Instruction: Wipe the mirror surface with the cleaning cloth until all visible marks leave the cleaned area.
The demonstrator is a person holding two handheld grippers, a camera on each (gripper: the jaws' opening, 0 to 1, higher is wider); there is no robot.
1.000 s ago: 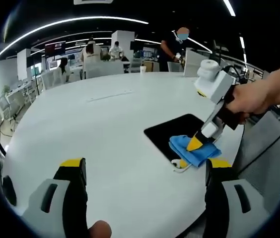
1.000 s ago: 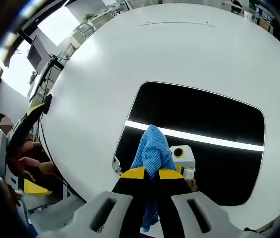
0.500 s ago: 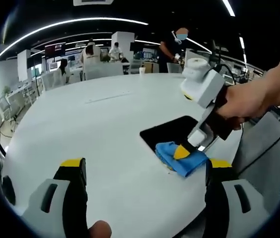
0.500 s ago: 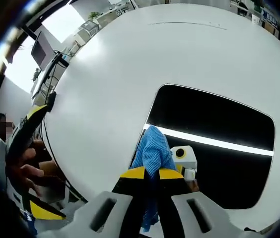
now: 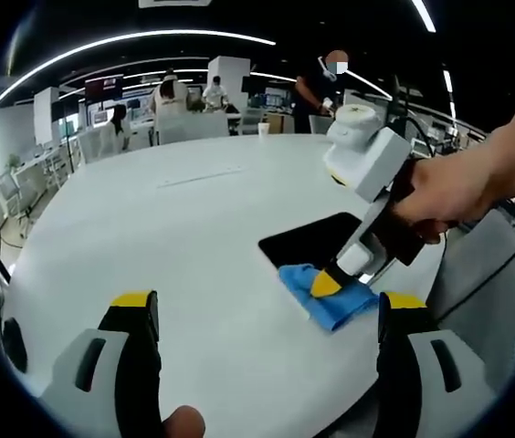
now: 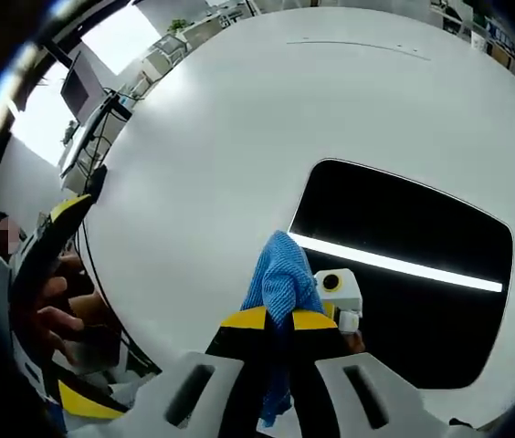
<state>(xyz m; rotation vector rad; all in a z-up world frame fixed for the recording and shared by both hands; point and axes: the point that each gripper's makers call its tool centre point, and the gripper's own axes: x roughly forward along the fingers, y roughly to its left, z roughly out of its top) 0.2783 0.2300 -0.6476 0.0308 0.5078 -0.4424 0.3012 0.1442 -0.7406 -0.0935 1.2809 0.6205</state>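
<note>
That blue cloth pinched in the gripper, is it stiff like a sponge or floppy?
Probably floppy: the blue cloth bunches into folds above the right gripper and a tail droops below its shut jaws. It looks light, since that small pinch carries it. Its woven texture suggests it drags rather than slips on the mirror.

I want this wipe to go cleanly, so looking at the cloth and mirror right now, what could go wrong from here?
The right gripper pinches the blue cloth at the mirror's corner, so strokes may slide onto the white table and miss marks farther in. Much of the cloth is bunched between the jaws, so it may wipe only a narrow strip. The mirror lies near the table's edge and could shift when pushed.
</note>
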